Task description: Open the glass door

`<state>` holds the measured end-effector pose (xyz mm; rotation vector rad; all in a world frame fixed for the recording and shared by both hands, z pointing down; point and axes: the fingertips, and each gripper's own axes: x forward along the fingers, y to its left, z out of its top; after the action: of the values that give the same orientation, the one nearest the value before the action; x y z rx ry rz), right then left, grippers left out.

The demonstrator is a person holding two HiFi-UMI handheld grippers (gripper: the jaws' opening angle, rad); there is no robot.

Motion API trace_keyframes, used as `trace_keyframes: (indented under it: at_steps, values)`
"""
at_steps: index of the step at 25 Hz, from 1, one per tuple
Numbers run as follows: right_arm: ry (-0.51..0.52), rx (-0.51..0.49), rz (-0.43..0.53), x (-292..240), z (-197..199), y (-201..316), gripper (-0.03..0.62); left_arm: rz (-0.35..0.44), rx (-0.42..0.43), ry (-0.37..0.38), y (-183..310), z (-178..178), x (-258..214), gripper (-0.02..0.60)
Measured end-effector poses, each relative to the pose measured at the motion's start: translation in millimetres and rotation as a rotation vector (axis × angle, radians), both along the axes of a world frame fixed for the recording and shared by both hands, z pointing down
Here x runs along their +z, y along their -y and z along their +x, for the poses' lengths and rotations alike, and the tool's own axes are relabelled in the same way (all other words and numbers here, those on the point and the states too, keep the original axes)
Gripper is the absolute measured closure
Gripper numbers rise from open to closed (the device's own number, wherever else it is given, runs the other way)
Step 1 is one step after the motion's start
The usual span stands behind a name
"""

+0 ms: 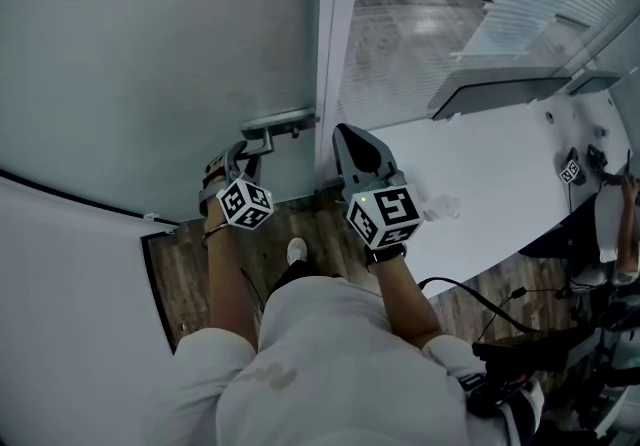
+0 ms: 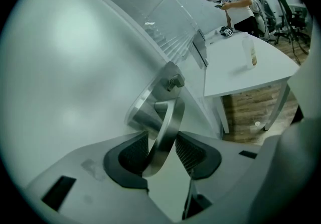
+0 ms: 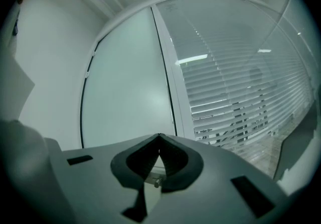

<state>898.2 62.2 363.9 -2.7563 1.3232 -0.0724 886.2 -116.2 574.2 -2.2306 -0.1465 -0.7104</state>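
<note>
Gripping door handle (image 2: 169, 110) with left gripper (image 2: 161, 140), right gripper (image 3: 159, 140) closed and empty; next, likely press lever down and swing glass door (image 1: 150, 64).

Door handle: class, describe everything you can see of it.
The door handle is brushed silver metal: a flat, curved lever on a round base, with a small bolt head above. It is fixed to the frosted glass door, close to its edge. The left gripper grips the lever, a dark ribbed pad on each side.
</note>
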Motion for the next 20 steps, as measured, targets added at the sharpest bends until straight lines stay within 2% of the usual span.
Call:
trace_keyframes:
  at_steps: [6, 11, 14, 20]
  values:
    - [0.009, 0.015, 0.027, -4, -11, -32, 0.592, -0.001, -0.048, 0.013, -10, -15, -1, 0.431]
    - [0.016, -0.001, 0.046, -1, -25, -54, 0.592, 0.048, -0.094, 0.015, -17, -28, 2, 0.431]
    - [0.027, -0.029, 0.055, 1, -41, -63, 0.592, 0.049, -0.119, 0.004, -21, -42, 2, 0.430]
    - [0.077, -0.120, 0.083, 27, -71, -70, 0.592, 0.043, -0.166, 0.058, -32, -62, 13, 0.420]
